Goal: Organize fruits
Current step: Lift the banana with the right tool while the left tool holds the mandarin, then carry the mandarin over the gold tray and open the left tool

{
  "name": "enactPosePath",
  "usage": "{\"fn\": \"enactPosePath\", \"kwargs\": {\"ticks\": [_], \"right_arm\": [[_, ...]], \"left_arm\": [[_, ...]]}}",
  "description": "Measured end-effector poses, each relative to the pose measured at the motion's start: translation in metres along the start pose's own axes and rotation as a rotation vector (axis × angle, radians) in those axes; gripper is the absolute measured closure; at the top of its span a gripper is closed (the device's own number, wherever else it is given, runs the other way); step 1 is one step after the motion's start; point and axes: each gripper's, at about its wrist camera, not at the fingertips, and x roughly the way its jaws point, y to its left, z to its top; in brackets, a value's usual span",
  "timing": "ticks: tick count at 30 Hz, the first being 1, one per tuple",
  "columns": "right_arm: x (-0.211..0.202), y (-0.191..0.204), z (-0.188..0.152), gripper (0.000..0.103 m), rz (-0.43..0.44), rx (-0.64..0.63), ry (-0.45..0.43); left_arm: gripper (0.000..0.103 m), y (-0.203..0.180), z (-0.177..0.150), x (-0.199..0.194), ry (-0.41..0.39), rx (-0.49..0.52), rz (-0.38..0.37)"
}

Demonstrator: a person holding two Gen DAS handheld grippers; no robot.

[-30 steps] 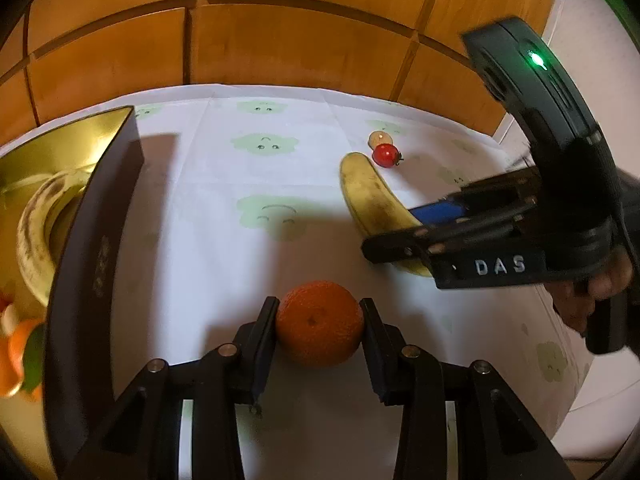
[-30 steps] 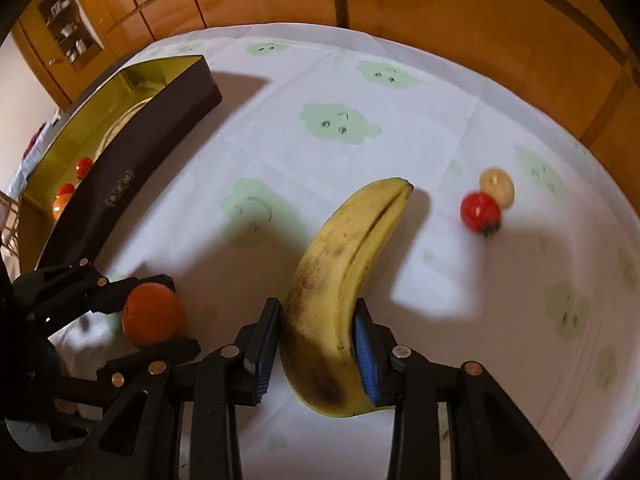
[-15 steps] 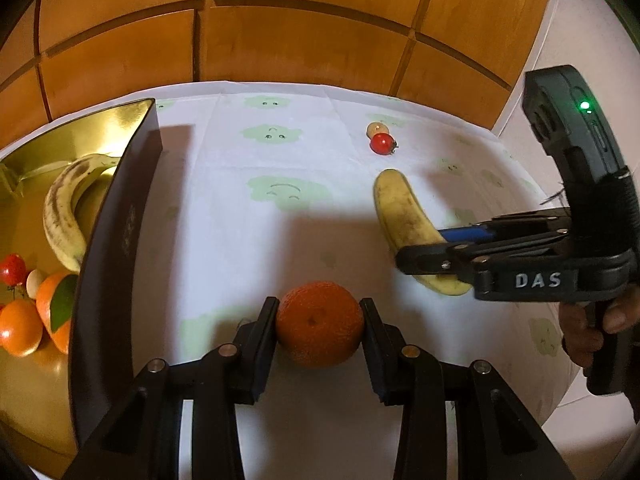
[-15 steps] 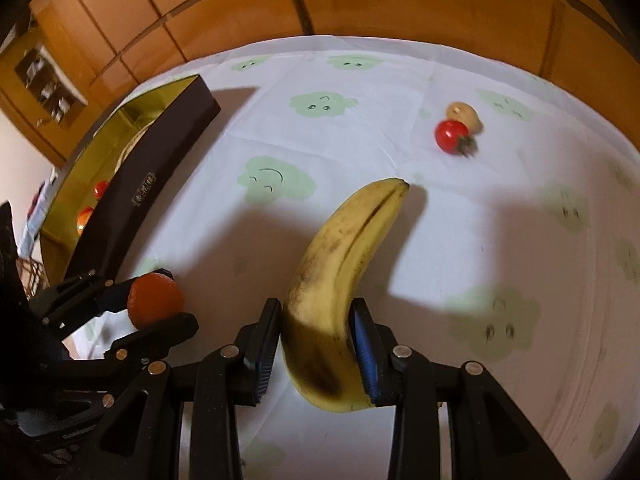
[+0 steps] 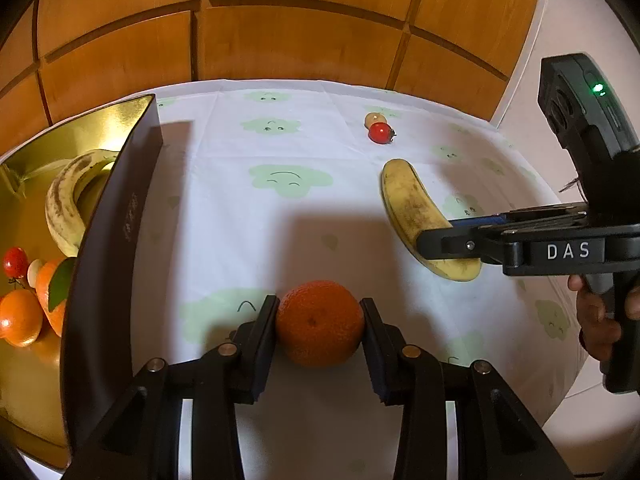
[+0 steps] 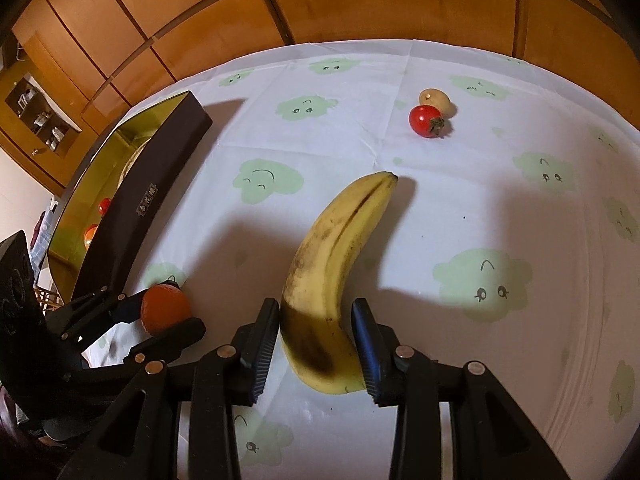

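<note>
Two fruits are gripped over the tablecloth (image 6: 460, 208), which lies bare toward 12 o'clock up to the tomato (image 6: 426, 120); the box (image 5: 116, 240) walls off 9 o'clock. The left gripper (image 5: 319, 326) pinches the orange (image 5: 319, 322). The right gripper (image 6: 316, 330) clamps the banana (image 6: 328, 280), whose tip points toward 12 o'clock. Both tilt downward.

Your left wrist camera looks steeply down along its fingers, close over the cloth (image 5: 240, 208), with the box (image 5: 108, 240) at nine o'clock. Your right one tilts down likewise, the box (image 6: 132, 216) at ten. Both share the cloth and the tomato (image 5: 380, 133) (image 6: 426, 121).
</note>
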Motion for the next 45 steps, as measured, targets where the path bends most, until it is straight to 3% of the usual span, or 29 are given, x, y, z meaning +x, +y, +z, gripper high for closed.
{"fn": "enactPosePath", "kwargs": {"ticks": [13,23,34,45], "right_arm": [[0.008,0.010,-0.007,0.058,-0.096,-0.062,-0.021],[0.008,0.015,-0.017,0.057,-0.143,-0.077,-0.093],[0.008,0.016,-0.025,0.055,-0.166,-0.100,-0.167],[0.010,0.018,-0.022,0.053,-0.177,-0.082,-0.159]], "left_arm": [[0.063,-0.010,-0.004,-0.003,-0.009,0.042,0.034],[0.063,-0.012,-0.002,-0.011,-0.011,0.035,0.028],[0.063,-0.017,0.015,-0.055,-0.098,0.022,0.048],[0.063,-0.009,0.023,-0.097,-0.158,-0.008,0.091]]}}
